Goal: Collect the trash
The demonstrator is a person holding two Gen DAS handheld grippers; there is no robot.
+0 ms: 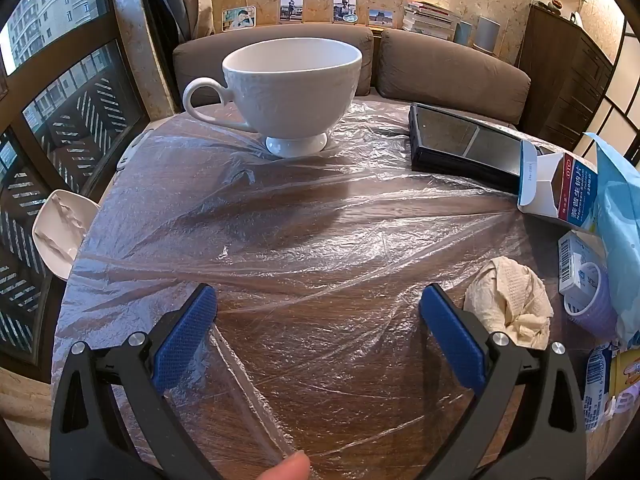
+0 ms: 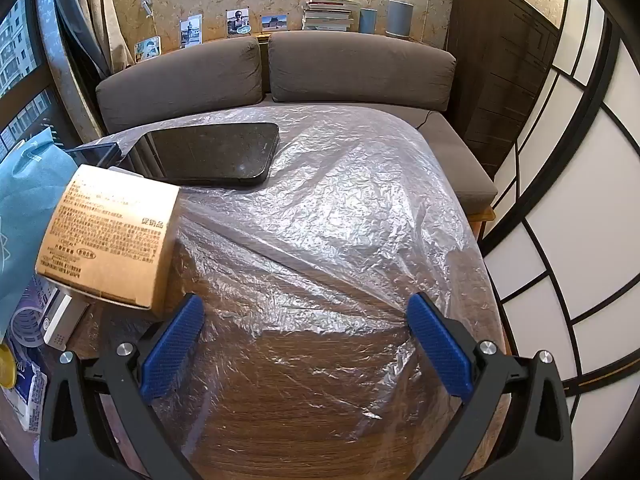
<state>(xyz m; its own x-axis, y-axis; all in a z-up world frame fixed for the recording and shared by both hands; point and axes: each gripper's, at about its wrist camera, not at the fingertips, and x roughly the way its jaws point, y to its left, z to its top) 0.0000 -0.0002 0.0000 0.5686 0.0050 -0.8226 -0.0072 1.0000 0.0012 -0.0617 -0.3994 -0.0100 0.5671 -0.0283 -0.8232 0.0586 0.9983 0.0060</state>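
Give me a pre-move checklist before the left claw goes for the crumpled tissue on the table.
1. Left claw open, nothing between its pads: ok.
2. Right claw open and empty: ok.
3. Crumpled tissue in view, just right of the left claw: ok.
4. White cup upright, well clear of the tissue: ok.
5. Plastic sheet lies loose under the tissue, may snag: not ok.
6. Trash bin location: cannot tell.

Left hand-held gripper (image 1: 318, 316) gapes empty beside crumpled tissue (image 1: 510, 304).
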